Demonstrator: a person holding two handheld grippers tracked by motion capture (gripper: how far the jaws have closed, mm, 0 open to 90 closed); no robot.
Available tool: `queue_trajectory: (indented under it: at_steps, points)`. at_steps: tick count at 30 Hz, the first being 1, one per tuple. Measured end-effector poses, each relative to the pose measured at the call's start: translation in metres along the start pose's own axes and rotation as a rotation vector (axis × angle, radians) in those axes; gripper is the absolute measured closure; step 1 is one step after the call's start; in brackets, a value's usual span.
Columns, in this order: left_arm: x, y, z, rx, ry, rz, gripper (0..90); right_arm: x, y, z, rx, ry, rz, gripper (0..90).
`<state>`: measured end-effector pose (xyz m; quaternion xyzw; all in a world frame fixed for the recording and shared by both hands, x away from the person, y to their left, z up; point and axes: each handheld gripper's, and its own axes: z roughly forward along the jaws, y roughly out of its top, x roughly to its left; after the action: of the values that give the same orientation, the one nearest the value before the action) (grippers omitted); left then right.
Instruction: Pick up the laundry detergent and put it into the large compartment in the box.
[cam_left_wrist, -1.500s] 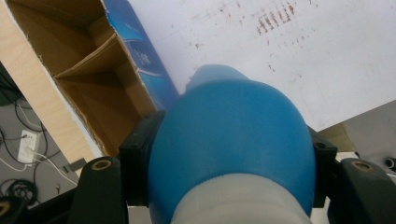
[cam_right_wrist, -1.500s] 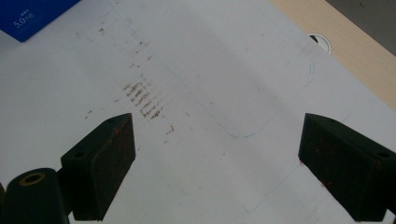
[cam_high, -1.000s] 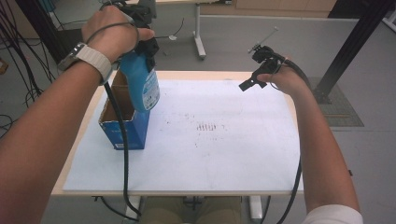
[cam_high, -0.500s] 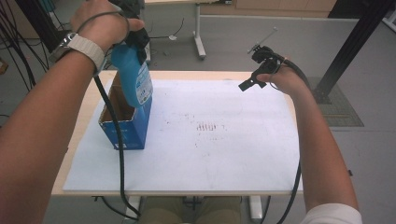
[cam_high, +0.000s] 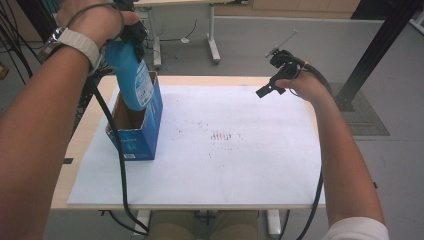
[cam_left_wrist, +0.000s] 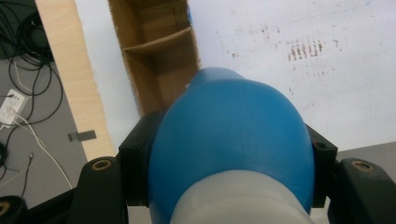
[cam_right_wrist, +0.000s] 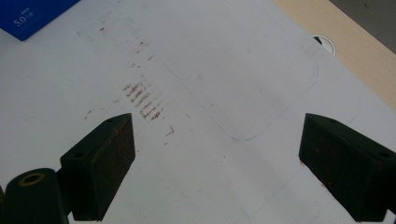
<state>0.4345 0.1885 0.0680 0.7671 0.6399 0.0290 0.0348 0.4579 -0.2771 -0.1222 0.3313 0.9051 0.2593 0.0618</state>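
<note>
My left gripper (cam_high: 131, 31) is shut on the neck of a blue bottle (cam_high: 131, 75) with a white label. The bottle hangs tilted over the open top of a blue cardboard box (cam_high: 137, 131), its base just above the opening. In the left gripper view the blue bottle (cam_left_wrist: 231, 140) sits between my jaws, with the box's brown inside (cam_left_wrist: 161, 56) below it. My right gripper (cam_high: 272, 75) is held open above the far right of the white sheet (cam_high: 225, 165). In the right gripper view my right gripper (cam_right_wrist: 217, 163) has nothing between its jaws.
The white sheet covers most of the wooden table (cam_high: 82, 145) and has brown smudges (cam_high: 222, 136) near its middle. A cable hole (cam_right_wrist: 323, 43) is in the tabletop. Desk legs (cam_high: 212, 40) and cables (cam_left_wrist: 32, 107) are on the floor beyond and beside the table.
My left gripper has lifted the blue bottle up out of the box and away from me. My right gripper has stayed where it was.
</note>
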Motion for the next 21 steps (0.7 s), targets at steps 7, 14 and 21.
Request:
queue_trajectory:
  at_steps: [7, 14, 21]
  points:
    - [0.012, -0.001, 0.002, -0.006, 0.003, -0.029, 37.8, 0.001, 0.0, 0.0, 0.0, -0.004, -0.004, 10.8]
    - [0.023, -0.002, 0.006, 0.0, 0.002, -0.05, 37.8, 0.001, 0.003, 0.005, 0.007, 0.002, -0.009, 10.7]
    - [0.027, -0.003, 0.009, -0.005, 0.011, -0.064, 37.7, 0.001, 0.006, 0.007, 0.013, 0.004, -0.013, 10.7]
